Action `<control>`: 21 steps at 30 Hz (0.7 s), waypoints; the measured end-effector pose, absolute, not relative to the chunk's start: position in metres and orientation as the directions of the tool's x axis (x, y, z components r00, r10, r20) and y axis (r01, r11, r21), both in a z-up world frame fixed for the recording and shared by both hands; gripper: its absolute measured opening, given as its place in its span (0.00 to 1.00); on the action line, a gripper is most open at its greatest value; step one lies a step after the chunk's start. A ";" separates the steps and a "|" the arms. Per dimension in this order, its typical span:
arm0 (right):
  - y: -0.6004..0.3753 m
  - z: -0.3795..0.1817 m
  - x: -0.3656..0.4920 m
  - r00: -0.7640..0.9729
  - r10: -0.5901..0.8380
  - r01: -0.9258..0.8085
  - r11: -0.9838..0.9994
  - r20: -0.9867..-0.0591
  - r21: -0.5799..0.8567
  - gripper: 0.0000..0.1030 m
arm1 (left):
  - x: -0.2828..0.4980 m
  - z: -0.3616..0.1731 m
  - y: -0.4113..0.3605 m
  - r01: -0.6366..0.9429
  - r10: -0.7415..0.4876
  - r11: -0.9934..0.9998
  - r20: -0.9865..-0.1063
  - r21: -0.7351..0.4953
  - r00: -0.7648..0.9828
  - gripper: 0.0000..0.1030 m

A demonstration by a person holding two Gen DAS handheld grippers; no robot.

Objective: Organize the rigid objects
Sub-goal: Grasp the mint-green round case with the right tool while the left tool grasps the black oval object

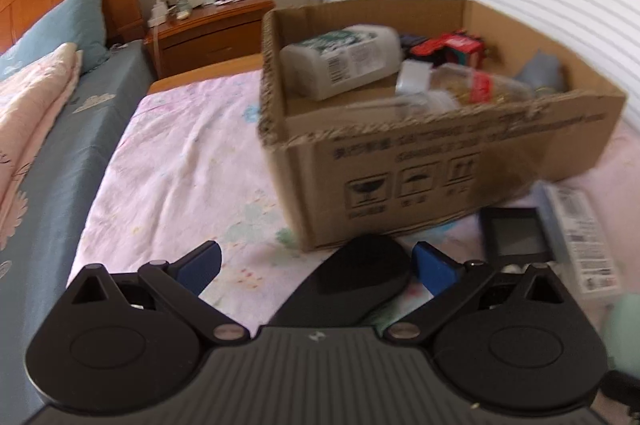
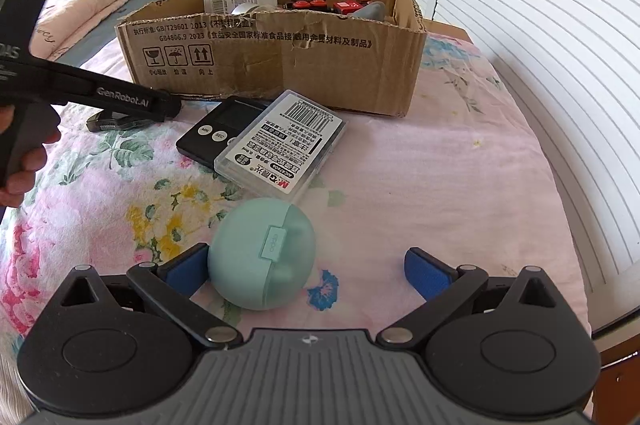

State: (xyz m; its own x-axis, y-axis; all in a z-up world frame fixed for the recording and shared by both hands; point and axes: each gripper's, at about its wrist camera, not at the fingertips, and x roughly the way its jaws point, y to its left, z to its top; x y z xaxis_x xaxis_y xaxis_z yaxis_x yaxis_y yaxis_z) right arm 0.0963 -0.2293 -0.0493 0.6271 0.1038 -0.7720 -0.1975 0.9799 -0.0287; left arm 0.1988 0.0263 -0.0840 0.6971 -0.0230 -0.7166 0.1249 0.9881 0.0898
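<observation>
Mint case (image 2: pixel 262 253) between open right tool (image 2: pixel 306 271) fingers.

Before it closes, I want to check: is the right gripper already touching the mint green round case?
Touching. In the right wrist view, the right gripper is open, and its left blue finger pad meets the mint green round case; the other pad stands clearly apart.

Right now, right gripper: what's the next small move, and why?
Probably shift the right gripper a little to its left, then close. Its jaws stand wide open, and the mint round case sits between them off-centre, close against the left pad, with a wide gap to the right one. It lies on the bedspread, still outside the cardboard box.
</observation>
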 end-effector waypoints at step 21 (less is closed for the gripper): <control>-0.230 -0.050 0.095 0.638 0.117 -0.212 0.977 -0.761 -0.028 1.00 | 0.164 -0.090 0.073 0.014 -0.022 1.000 -0.713 -0.017 0.701 0.98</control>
State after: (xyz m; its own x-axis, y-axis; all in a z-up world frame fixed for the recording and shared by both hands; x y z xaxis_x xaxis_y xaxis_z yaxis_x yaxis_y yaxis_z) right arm 0.0951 -0.2301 -0.0498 0.6380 0.1170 -0.7611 -0.2123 0.9768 -0.0279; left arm 0.1645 0.0725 -0.0900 0.7007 -0.0216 -0.7132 0.0138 0.9998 -0.0167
